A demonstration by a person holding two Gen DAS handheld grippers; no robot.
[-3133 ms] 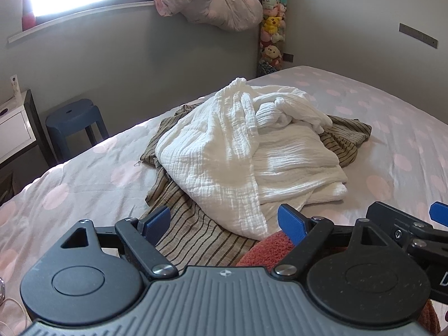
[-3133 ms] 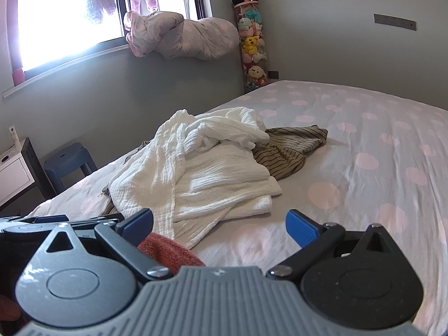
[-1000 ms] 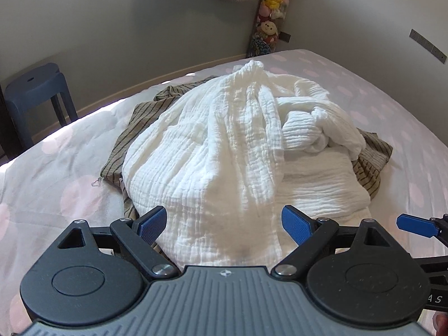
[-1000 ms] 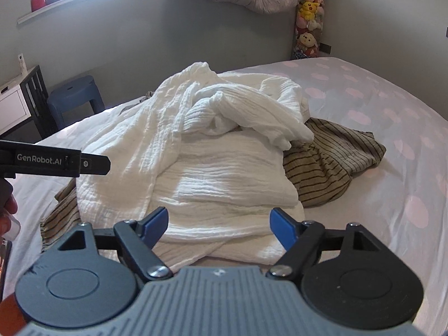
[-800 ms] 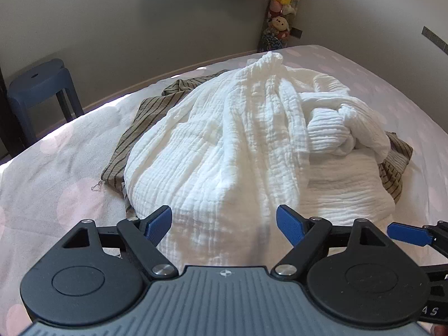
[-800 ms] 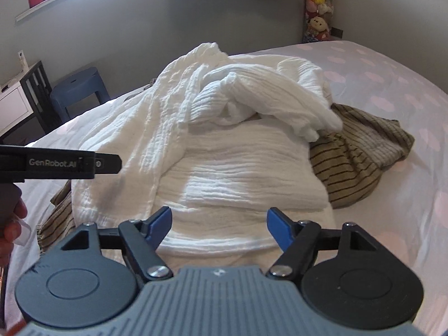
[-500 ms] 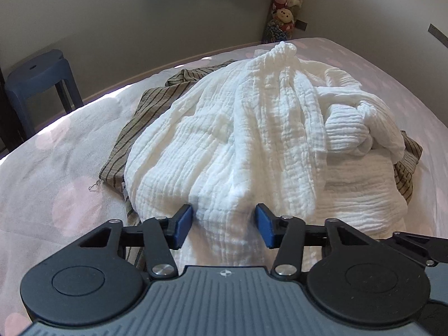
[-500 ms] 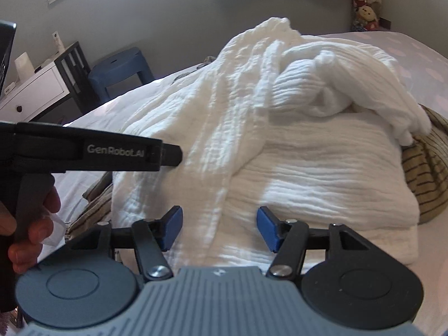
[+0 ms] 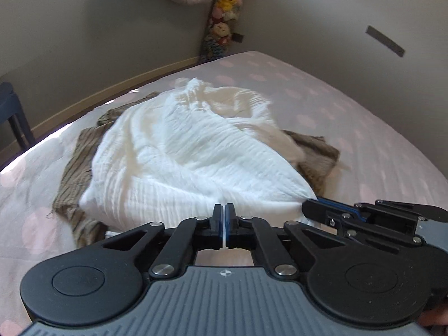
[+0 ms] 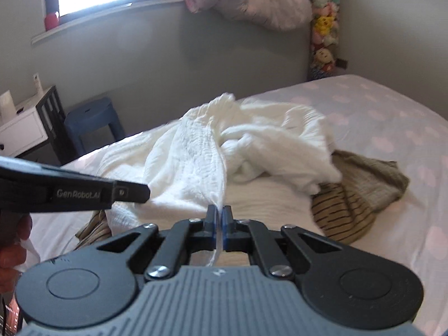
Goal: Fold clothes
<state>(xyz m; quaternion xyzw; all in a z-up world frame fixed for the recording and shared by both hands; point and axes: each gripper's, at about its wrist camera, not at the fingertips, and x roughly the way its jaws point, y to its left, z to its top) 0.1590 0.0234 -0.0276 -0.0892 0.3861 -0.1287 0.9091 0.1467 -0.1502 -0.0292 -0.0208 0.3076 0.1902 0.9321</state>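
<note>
Left wrist view: left gripper (image 9: 225,221) fingers just closed, pinching white muslin garment (image 9: 190,162) near edge; right gripper (image 10: 219,221) likewise. Step: pickup. Next: lift toward 12 o'clock, off striped garment (image 10: 361,196).

A crinkled garment (image 9: 190,151) lies heaped on the bed (image 9: 364,117), on top of a striped garment (image 10: 352,196) that sticks out beneath it on both sides. The left gripper (image 9: 225,224) and right gripper (image 10: 219,224) sit at the heap's near edge, left beside right, each with a fold of the crinkled garment between its fingers. Behind the bed stands the wall; a stool (image 10: 92,120) and a cabinet (image 10: 22,128) stand left of the bed. A column of plush toys (image 10: 324,28) stands in the far corner. A bundle (image 10: 252,0) rests on the windowsill.
</note>
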